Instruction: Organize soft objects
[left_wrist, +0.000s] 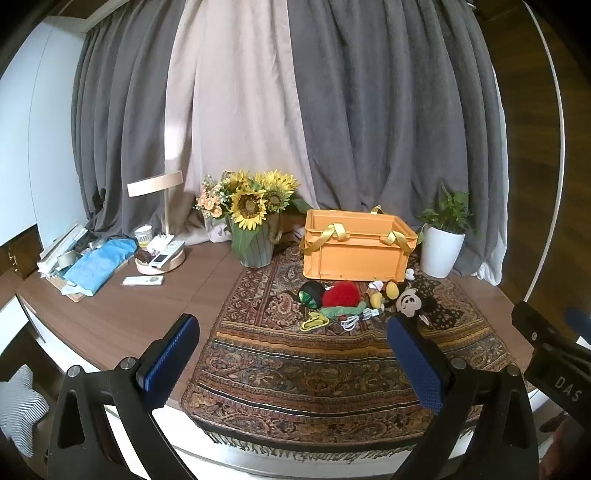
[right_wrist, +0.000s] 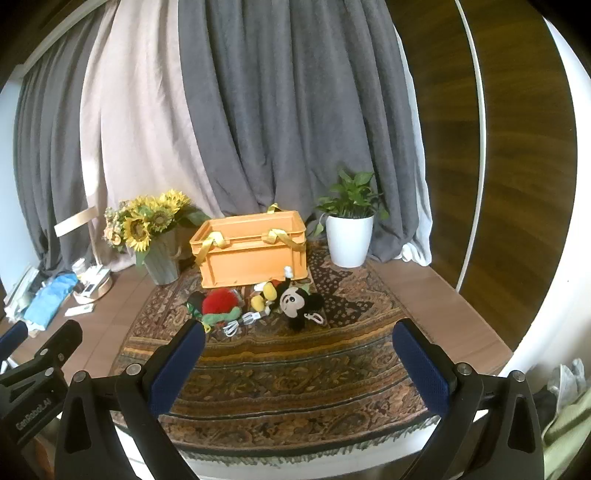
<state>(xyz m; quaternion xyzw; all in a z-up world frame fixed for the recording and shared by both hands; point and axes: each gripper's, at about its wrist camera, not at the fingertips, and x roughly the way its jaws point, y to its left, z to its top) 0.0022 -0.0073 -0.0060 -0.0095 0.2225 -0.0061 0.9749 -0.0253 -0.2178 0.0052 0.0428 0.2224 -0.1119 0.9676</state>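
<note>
An orange crate (left_wrist: 354, 254) (right_wrist: 255, 254) with yellow straps stands on a patterned rug (left_wrist: 314, 369) (right_wrist: 295, 373). In front of it lie a Mickey Mouse plush (left_wrist: 408, 301) (right_wrist: 295, 301), a red fluffy toy (left_wrist: 341, 293) (right_wrist: 219, 300), a green plush piece (left_wrist: 340, 312) (right_wrist: 221, 316), a black and green toy (left_wrist: 310, 293) and a white cable (left_wrist: 356, 319) (right_wrist: 240, 323). My left gripper (left_wrist: 293, 354) is open and empty, well short of the toys. My right gripper (right_wrist: 299, 354) is open and empty, also short of them.
A sunflower vase (left_wrist: 255, 243) (right_wrist: 160, 264) stands left of the crate, a white potted plant (left_wrist: 441, 251) (right_wrist: 349, 240) to its right. A lamp with a tray of remotes (left_wrist: 160, 258), a blue cloth (left_wrist: 99, 266) and clutter lie at far left. Curtains hang behind.
</note>
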